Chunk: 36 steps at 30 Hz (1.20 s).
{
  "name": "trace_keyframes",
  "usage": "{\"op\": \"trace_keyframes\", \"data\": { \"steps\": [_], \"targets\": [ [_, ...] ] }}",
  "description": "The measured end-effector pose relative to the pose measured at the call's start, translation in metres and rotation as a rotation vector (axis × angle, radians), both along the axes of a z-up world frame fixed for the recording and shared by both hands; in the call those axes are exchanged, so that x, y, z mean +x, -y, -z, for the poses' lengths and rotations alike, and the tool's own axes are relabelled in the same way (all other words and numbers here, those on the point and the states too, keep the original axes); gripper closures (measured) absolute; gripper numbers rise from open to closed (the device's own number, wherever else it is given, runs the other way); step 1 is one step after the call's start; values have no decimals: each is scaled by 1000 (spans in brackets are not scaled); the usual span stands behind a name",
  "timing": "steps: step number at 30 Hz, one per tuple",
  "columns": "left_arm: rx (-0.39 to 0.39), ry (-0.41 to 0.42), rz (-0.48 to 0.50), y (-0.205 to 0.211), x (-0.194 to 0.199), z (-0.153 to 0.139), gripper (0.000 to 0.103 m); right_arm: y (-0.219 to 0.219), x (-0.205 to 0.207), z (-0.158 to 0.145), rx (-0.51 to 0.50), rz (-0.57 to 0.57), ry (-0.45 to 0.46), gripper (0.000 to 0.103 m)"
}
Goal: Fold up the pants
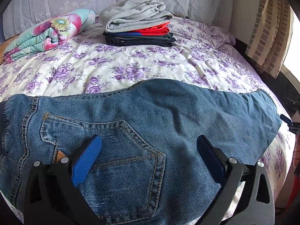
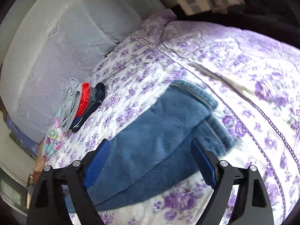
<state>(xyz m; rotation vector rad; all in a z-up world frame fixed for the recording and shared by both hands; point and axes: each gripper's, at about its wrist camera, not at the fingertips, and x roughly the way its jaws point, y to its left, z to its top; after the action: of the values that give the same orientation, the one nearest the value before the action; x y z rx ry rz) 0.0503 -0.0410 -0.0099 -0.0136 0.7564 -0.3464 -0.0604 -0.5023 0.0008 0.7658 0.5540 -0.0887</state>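
Blue jeans [image 1: 142,116] lie folded lengthwise across the near part of the bed, back pocket [image 1: 112,146] up at the waist end. My left gripper [image 1: 150,140] hovers over that pocket, jaws wide open, nothing between the blue pads. In the tilted, blurred right wrist view the leg end of the jeans [image 2: 159,123] lies doubled over on the sheet. My right gripper [image 2: 150,144] stands open above the legs, pads apart from the cloth. The tip of the right gripper [image 1: 289,122] shows at the left wrist view's right edge.
A stack of folded clothes [image 1: 136,24], grey on top, then red and dark ones, sits at the back of the bed [image 1: 131,63]. A rolled flowered blanket [image 1: 46,33] lies at the back left. Pale pillows [image 2: 56,52] line the headboard. A curtain [image 1: 268,37] hangs right.
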Motion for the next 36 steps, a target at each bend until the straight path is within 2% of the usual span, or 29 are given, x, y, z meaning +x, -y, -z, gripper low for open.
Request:
{"op": "trace_keyframes", "data": {
  "steps": [3,5,9,10,11,12,13,15,18,20,22,23,24,26,28,30,32,33,34,35,36],
  "targets": [
    [-4,1,2,0,0,0,5,13,8,20,105,-19,-21,25],
    [-8,2,3,0,0,-1,5,15,17,27,112,-12,-28,36],
    [-9,2,3,-1,0,-1,5,16,32,30,98,-17,-37,45],
    [-13,2,4,-2,0,-1,5,16,35,31,81,-19,-48,59],
    [-28,5,5,-4,-1,-2,5,17,37,31,69,-19,-58,84],
    [-51,7,3,-8,-1,-3,5,18,38,31,76,-32,-58,94],
    [-78,7,-3,-13,-1,-5,5,20,35,31,94,-41,-44,97],
    [-106,5,-30,-23,-1,-10,5,19,18,16,83,-49,10,97],
    [-35,58,-104,-36,-6,-20,5,15,-14,-8,76,-62,86,97],
    [-21,49,-101,-45,-4,-21,5,13,-20,-2,39,-67,43,96],
    [-46,13,-73,-52,2,-13,5,13,-7,25,-20,-68,-87,91],
    [-53,12,-71,-53,2,-11,5,15,-5,38,-14,-82,-110,91],
    [-44,20,-70,-52,0,-12,5,17,-9,40,5,-73,-76,91],
    [-24,26,-57,-49,-8,-14,5,20,-19,34,47,-40,-37,83],
    [-35,24,-45,-48,-14,-19,5,21,-22,25,45,-28,1,74],
    [-42,44,-36,-42,-21,-30,5,20,-17,21,-3,-30,-32,74],
    [-94,59,49,-30,-31,-44,5,18,-21,13,-81,13,-37,74],
    [-108,84,86,-22,-38,-51,5,17,-24,5,-151,42,-31,75],
    [-97,115,107,-12,-45,-57,5,18,-26,-3,-224,73,-27,72],
    [-72,139,130,0,-49,-61,5,20,-27,-9,-294,112,-38,63],
    [-39,145,164,14,-51,-62,5,26,-26,-12,-359,159,-66,62]
  ]
}}
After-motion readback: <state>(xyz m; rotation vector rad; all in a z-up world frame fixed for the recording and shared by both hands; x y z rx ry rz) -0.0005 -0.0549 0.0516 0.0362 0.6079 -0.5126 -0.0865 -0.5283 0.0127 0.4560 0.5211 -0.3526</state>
